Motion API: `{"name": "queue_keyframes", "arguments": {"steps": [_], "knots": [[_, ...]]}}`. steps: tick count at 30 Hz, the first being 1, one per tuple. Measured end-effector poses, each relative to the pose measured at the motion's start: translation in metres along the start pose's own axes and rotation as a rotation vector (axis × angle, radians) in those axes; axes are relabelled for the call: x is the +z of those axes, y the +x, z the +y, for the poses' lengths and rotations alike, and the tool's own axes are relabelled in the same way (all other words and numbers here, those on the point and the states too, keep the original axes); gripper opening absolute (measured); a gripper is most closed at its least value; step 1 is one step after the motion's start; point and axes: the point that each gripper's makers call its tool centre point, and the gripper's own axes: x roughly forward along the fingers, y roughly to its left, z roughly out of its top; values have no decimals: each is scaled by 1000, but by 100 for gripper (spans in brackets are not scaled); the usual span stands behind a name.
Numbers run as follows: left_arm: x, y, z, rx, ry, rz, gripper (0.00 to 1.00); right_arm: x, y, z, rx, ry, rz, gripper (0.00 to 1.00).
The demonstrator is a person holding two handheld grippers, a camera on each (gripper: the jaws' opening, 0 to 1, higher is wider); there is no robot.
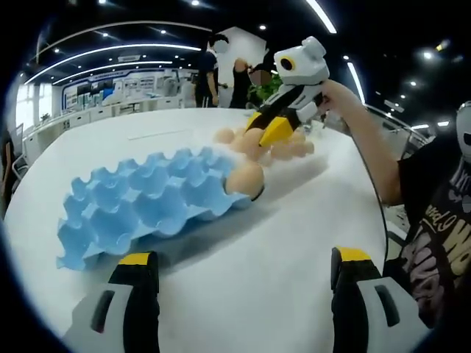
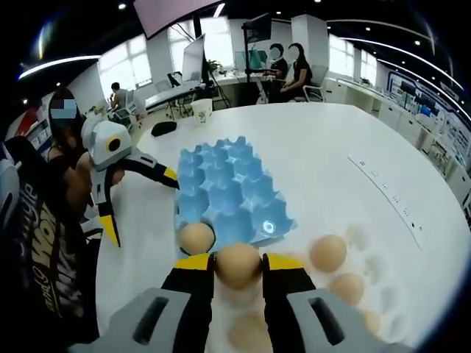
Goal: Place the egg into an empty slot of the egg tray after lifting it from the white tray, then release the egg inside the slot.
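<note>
smooth egg (image 2: 238,265), right tongs (image 2: 238,266) clamped, moulded blue tray (image 2: 234,193)

Ahead of your left fingers (image 1: 140,259) the round white bench (image 1: 243,265) carries the blue egg tray (image 1: 140,202). Just beyond your right fingers (image 2: 193,263), the white tray (image 2: 368,250) lies beside it; a paper cup (image 2: 201,109) and a dark object (image 2: 163,127) sit far off.

You're working with a light blue egg tray (image 2: 229,193), tan eggs (image 2: 327,252), a white surface (image 1: 280,220), and yellow-tipped black hand-held gripper (image 2: 238,266) jaws.
</note>
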Motion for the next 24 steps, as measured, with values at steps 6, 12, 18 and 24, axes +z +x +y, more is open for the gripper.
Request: {"name": "queue_keyframes", "arguments": {"steps": [6,12,18,24], "knots": [[-1,0,-3,-1,-2,3,100,4,2,1,-6,-4,-15,27],[0,0,-5,-1,-2,3,99,13,11,6,-7,-35,-26,27],[0,1,-7,-6,1,3,100,23,18,12,-3,-58,-45,27],[-1,1,-6,-3,0,2,99,36,26,14,0,-85,-70,27]]}}
